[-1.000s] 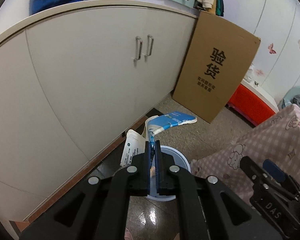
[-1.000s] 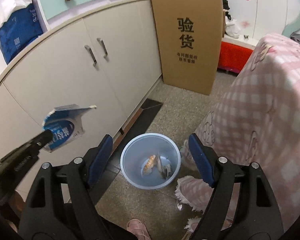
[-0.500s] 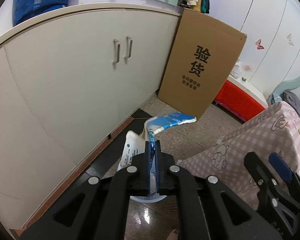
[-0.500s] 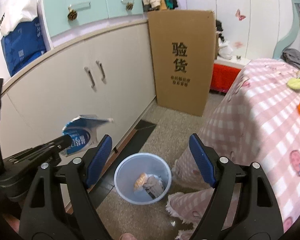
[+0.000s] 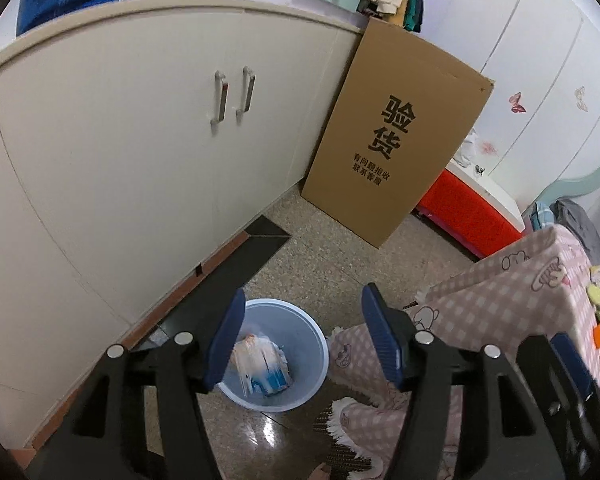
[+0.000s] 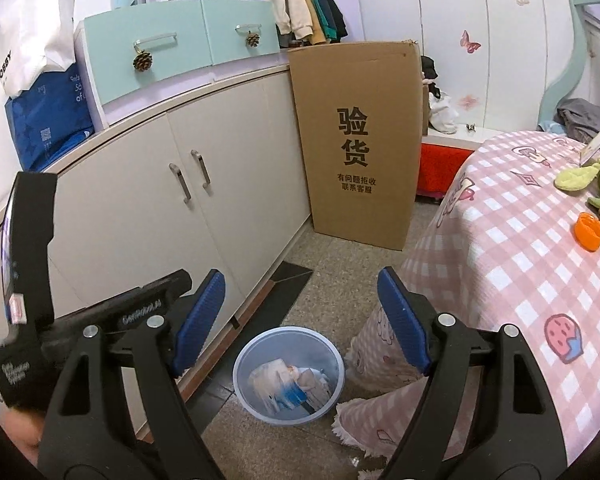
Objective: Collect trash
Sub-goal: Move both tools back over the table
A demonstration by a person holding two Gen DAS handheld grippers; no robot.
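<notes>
A light blue trash bin (image 5: 300, 328) stands on the floor beside the cabinet; it also shows in the right wrist view (image 6: 244, 364). A blue and white wrapper (image 5: 266, 374) lies inside it with other trash, seen too in the right wrist view (image 6: 278, 386). My left gripper (image 5: 302, 342) is open and empty above the bin. My right gripper (image 6: 300, 320) is open and empty, higher above the bin. Green peels (image 6: 580, 176) and an orange cap (image 6: 589, 231) lie on the pink checked tablecloth (image 6: 520, 248).
A white cabinet (image 5: 140, 140) runs along the left. A large cardboard box (image 5: 392, 140) leans against it at the back, with a red box (image 5: 468, 216) beside it. The table's cloth (image 5: 500, 304) hangs close to the bin on the right.
My left gripper opened and let go of the blue and white wrapper, which now lies in the bin. Both grippers rose and tilted back a little.
</notes>
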